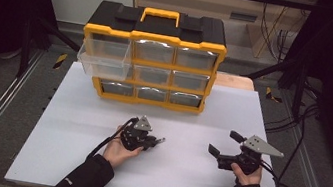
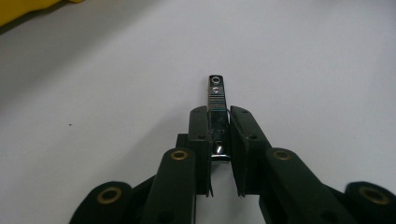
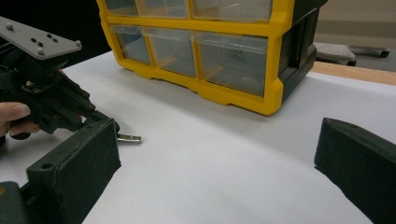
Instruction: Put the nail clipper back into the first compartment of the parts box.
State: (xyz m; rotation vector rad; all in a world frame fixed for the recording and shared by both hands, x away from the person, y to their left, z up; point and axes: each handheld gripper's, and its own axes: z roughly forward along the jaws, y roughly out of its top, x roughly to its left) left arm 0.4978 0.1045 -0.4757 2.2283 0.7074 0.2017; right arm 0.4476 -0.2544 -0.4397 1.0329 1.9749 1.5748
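A small metal nail clipper (image 2: pixel 216 91) is pinched between the black jaws of my left gripper (image 2: pixel 218 116), its ridged end sticking out past the tips just above the white table. In the high view the left gripper (image 1: pixel 159 141) sits at the table's middle front, pointing right, with the clipper (image 1: pixel 163 140) at its tip. The right gripper view shows that clipper tip (image 3: pixel 130 138) poking out of the left gripper (image 3: pixel 100 122). My right gripper (image 1: pixel 225 143) is held at the front right, its jaws wide apart with nothing between them, as the right gripper view (image 3: pixel 217 156) confirms.
A yellow and black drawer organizer (image 1: pixel 156 36) with clear drawers stands at the back of the white table (image 1: pixel 181 177). Its top-left drawer (image 1: pixel 103 63) is pulled out and looks empty. Cables trail off the table's right side. Black frame posts flank the table.
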